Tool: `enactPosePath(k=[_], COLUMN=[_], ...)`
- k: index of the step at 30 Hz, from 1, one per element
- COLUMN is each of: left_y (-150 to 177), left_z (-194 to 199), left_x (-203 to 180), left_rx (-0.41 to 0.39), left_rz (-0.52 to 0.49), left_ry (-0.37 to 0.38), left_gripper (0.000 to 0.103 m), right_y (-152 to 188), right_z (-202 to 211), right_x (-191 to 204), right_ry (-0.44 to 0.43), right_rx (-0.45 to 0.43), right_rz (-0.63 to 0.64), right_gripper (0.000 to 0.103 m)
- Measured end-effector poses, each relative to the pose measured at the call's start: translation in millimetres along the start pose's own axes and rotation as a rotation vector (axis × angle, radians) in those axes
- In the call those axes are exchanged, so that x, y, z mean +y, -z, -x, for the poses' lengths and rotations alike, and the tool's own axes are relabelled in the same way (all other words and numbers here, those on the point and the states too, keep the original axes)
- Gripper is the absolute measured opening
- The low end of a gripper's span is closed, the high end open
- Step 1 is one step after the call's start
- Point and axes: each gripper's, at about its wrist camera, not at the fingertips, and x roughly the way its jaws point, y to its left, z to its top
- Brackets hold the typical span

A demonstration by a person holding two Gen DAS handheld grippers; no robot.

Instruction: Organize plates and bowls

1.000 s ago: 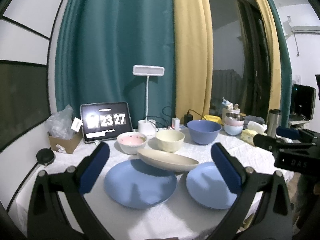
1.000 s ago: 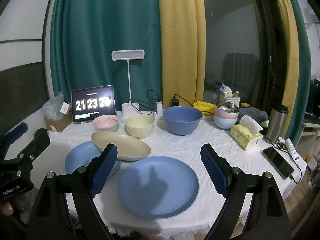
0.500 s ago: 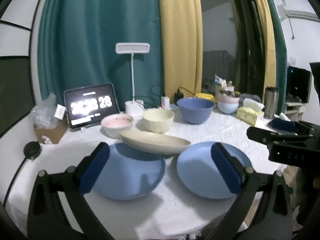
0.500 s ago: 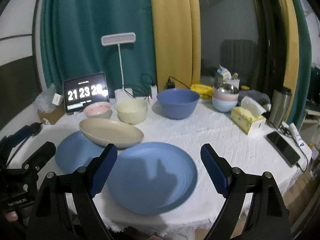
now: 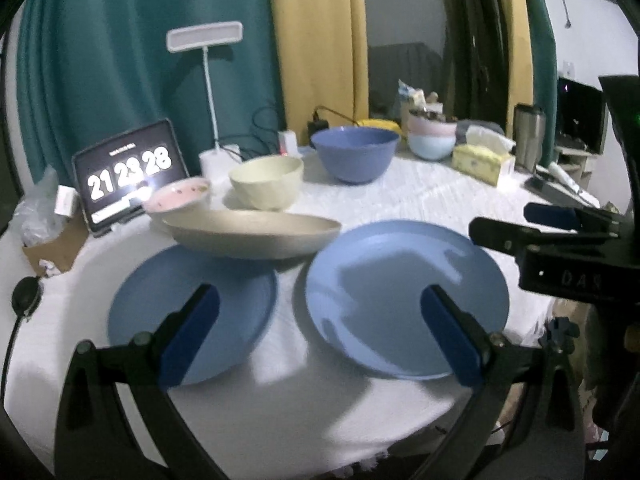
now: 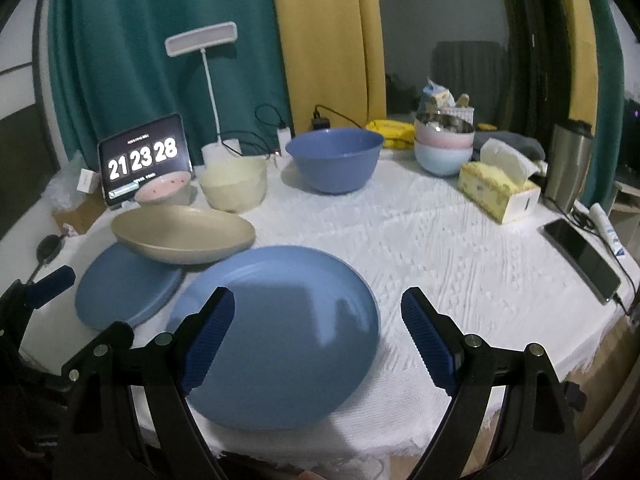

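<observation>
Two blue plates lie at the table's near edge: the left plate (image 5: 192, 312) (image 6: 124, 288) and the right plate (image 5: 404, 296) (image 6: 280, 332). A beige shallow dish (image 5: 252, 232) (image 6: 184, 232) rests tilted on the left plate's far rim. Behind stand a pink bowl (image 5: 178, 198) (image 6: 164, 188), a cream bowl (image 5: 266, 182) (image 6: 234, 184) and a large blue bowl (image 5: 354, 156) (image 6: 334, 158). My left gripper (image 5: 318, 336) is open above the gap between the plates. My right gripper (image 6: 318, 340) is open over the right plate. Both hold nothing.
A tablet clock (image 6: 144, 158), a desk lamp (image 6: 202, 38) and cables line the back. Stacked pastel bowls (image 6: 444, 144), a tissue box (image 6: 498, 188), a steel tumbler (image 6: 568, 164) and a phone (image 6: 580, 256) sit on the right. A cardboard box (image 5: 52, 244) is far left.
Both grippers have moved forward and lower toward the plates, which now look larger. Both stay open. No dish has moved.
</observation>
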Motion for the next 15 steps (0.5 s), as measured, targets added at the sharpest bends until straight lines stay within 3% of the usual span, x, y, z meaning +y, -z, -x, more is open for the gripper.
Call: enactPosePath(k=[4, 12, 15], left_y=[3, 8, 11], left_z=[-19, -60, -71], left_x=[-10, -19, -18], left_rx=[0.051, 0.197, 0.234], left_rz=[-0.018, -0.018, -0.009], left_ry=[0.012, 0.018, 0.012], left_gripper=[0.094, 0.058, 0.056], right_y=[4, 8, 10], right_z=[-15, -42, -49], right_x=[-12, -29, -32], right_ry=[-0.02, -0.006, -0.011], right_rx=[0.036, 0.081, 0.094], right_rz=[-0.025, -0.036, -0.034], right_gripper=[0.089, 0.088, 0.084])
